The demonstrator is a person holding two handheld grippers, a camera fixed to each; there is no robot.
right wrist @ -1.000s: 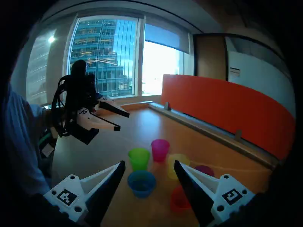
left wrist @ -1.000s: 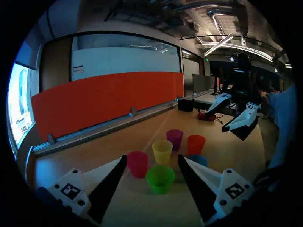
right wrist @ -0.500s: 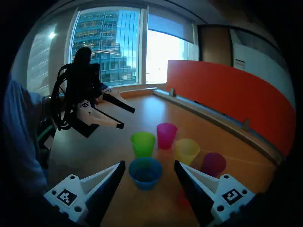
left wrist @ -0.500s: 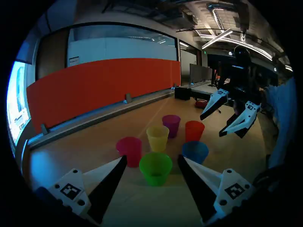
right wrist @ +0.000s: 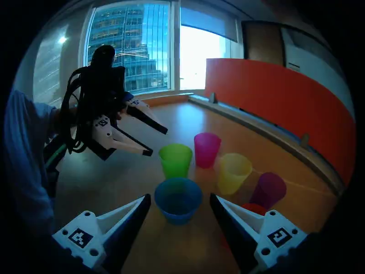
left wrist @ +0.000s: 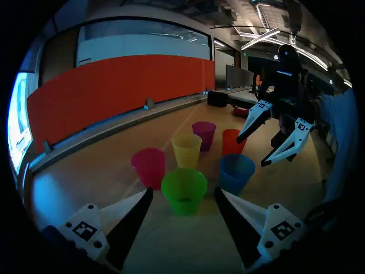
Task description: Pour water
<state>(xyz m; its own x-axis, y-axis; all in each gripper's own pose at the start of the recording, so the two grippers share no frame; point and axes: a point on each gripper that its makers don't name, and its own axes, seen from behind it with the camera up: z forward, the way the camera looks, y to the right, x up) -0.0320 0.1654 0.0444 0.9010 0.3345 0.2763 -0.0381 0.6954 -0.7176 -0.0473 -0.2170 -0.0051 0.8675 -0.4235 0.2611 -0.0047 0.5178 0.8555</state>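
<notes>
Several plastic cups stand upright in a cluster on the wooden table [left wrist: 150,237]. In the left gripper view my left gripper [left wrist: 181,195] is open, its fingers on either side of the green cup [left wrist: 184,190]; behind that cup stand the pink cup [left wrist: 148,167], yellow cup [left wrist: 186,150], purple cup [left wrist: 204,135], red cup [left wrist: 232,142] and blue cup [left wrist: 236,173]. In the right gripper view my right gripper [right wrist: 179,202] is open around the blue cup [right wrist: 178,200], with the green cup [right wrist: 175,160], pink cup [right wrist: 206,149], yellow cup [right wrist: 233,172] and purple cup [right wrist: 269,189] beyond.
An orange partition [left wrist: 114,93] runs along the table's far edge. A tall window [right wrist: 137,50] looks onto buildings. Each view shows the other gripper farther off: the right gripper [left wrist: 273,137] and the left gripper [right wrist: 132,130], held by a person in a blue sleeve [right wrist: 23,160].
Both grippers have come lower and closer to the cups. The green cup now sits between the left fingers, the blue cup between the right fingers.
</notes>
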